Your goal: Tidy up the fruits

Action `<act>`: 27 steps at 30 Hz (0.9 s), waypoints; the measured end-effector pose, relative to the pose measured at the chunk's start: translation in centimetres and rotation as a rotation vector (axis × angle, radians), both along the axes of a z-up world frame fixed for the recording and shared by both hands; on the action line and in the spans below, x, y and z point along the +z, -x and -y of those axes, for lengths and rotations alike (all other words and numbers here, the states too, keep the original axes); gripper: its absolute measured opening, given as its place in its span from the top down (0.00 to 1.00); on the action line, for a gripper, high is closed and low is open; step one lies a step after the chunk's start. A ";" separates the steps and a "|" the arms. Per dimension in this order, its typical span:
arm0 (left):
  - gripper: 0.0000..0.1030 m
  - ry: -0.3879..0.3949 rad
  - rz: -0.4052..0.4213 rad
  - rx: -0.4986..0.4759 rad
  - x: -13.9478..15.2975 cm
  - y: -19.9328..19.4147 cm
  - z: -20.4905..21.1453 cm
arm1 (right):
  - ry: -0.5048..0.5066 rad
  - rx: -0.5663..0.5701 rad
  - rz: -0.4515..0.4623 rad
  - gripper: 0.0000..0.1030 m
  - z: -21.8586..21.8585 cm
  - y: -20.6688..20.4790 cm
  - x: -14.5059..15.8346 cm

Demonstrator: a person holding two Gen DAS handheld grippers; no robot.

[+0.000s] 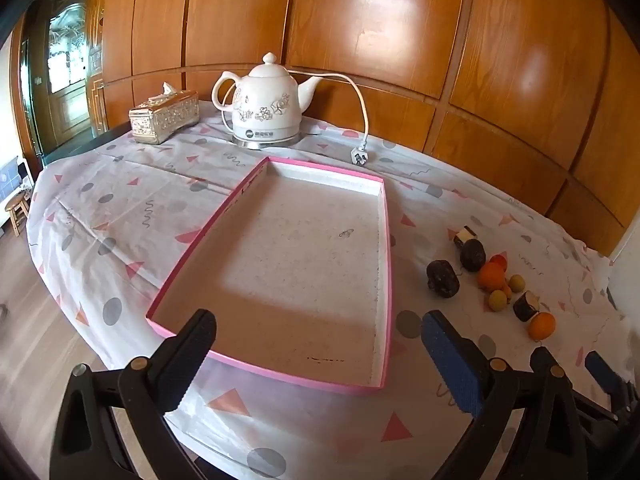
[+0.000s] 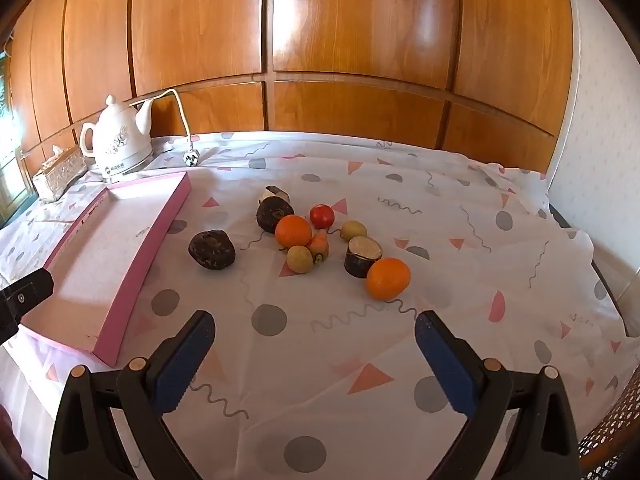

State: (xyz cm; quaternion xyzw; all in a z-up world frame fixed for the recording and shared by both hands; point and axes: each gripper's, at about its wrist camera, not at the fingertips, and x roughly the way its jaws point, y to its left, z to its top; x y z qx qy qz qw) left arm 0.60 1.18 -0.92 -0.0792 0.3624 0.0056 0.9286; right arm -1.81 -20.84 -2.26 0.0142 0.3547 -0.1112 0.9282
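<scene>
Glossy wood panelling (image 2: 352, 32), glazed white kettle (image 1: 266, 104), matt cloth tablecloth (image 2: 400, 340), pink cardboard tray (image 1: 387, 264).

- Home, prob. dining rm: table (image 2: 400, 360) w/ patterned cloth
- Ceramic electric kettle (image 1: 266, 106) + ornate tissue box (image 1: 164, 118) on it
- Glossy wood wall panels (image 1: 360, 28), wooden door (image 1: 68, 80), small stool (image 1: 17, 212) on floor
</scene>
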 end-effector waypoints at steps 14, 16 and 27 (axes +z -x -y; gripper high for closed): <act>0.00 -0.020 0.033 0.000 0.6 0.3 0.2 | -0.001 -0.005 0.007 0.02 0.2 0.0 0.3; 0.00 -0.021 0.034 -0.004 0.6 0.4 0.1 | -0.001 -0.007 0.009 0.02 0.2 0.1 0.4; 0.00 -0.021 0.000 -0.011 0.3 0.1 0.5 | -0.004 -0.013 0.010 0.02 0.6 0.1 0.5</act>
